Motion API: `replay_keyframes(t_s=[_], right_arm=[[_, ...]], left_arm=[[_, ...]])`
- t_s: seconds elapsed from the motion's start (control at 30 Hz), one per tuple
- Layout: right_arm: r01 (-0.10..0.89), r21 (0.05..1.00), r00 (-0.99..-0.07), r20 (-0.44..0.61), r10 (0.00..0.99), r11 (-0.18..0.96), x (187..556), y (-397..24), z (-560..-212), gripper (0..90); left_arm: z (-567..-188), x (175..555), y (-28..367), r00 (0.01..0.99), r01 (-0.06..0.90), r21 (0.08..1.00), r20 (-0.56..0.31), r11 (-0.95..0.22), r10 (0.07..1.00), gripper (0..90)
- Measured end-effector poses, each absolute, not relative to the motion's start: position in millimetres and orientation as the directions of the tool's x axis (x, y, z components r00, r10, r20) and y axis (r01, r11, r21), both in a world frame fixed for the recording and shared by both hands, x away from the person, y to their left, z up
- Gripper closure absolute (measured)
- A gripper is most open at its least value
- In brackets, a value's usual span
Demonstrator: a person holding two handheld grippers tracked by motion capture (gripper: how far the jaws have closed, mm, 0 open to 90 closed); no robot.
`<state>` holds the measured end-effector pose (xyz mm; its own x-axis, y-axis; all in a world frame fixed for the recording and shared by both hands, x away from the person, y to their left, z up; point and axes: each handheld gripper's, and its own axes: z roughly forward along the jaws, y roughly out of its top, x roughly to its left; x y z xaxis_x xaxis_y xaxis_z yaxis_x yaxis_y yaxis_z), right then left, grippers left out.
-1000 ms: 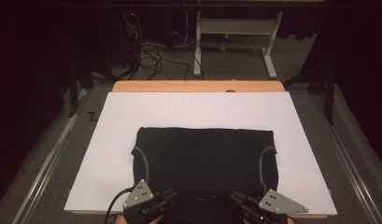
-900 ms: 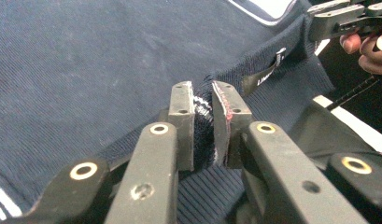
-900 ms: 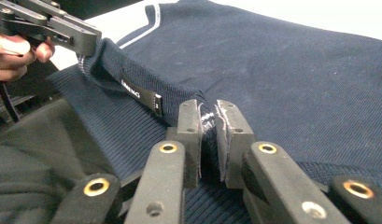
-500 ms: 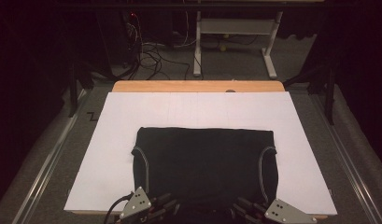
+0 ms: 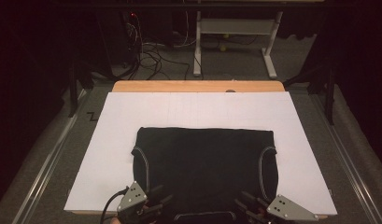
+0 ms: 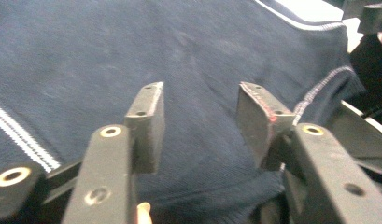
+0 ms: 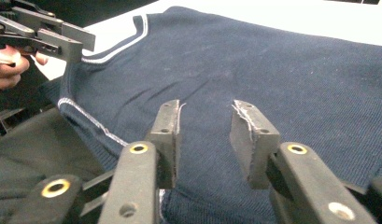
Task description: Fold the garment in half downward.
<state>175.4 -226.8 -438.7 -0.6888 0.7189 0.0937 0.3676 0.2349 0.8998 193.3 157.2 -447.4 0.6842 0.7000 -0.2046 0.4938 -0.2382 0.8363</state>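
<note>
Dark navy garment (image 5: 202, 163) lies flat on white sheet (image 5: 198, 109), folded into neat rectangle, near edge at table's front edge, midway between corners. Left gripper (image 5: 158, 205) and right gripper (image 5: 244, 205) sit at garment's near hem. Jaws on both have just been opening; now part-open, pads clear of cloth, nothing pinched. Fold looks laid down and let go. Further folds probably left; hard to judge, garment dark.

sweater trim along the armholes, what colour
White striping on the navy sweater, clearest in the right gripper view.
</note>
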Motion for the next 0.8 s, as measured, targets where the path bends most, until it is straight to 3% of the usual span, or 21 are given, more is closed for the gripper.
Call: replay_keyframes(t_s=[0.07, 0.43, 0.8], right_arm=[[0.365, 0.903, -0.68, 0.092, 0.728, 0.228, 179.7, -224.6, -437.8, 55.7], [0.349, 0.91, -0.642, 0.059, 0.764, 0.224, 199.7, -219.0, -435.5, 37.4], [0.342, 0.925, -0.607, 0.081, 0.79, 0.168, 233.8, -218.2, -418.5, 16.5]], left_arm=[[-446.0, 197.4, 159.7, 0.683, 0.479, 0.848, -0.198, -0.226, 0.703, 41.3], [-443.0, 219.9, 169.3, 0.665, 0.461, 0.858, -0.165, -0.227, 0.729, 32.5], [-424.9, 250.2, 186.8, 0.64, 0.449, 0.87, -0.155, -0.202, 0.753, 13.0]])
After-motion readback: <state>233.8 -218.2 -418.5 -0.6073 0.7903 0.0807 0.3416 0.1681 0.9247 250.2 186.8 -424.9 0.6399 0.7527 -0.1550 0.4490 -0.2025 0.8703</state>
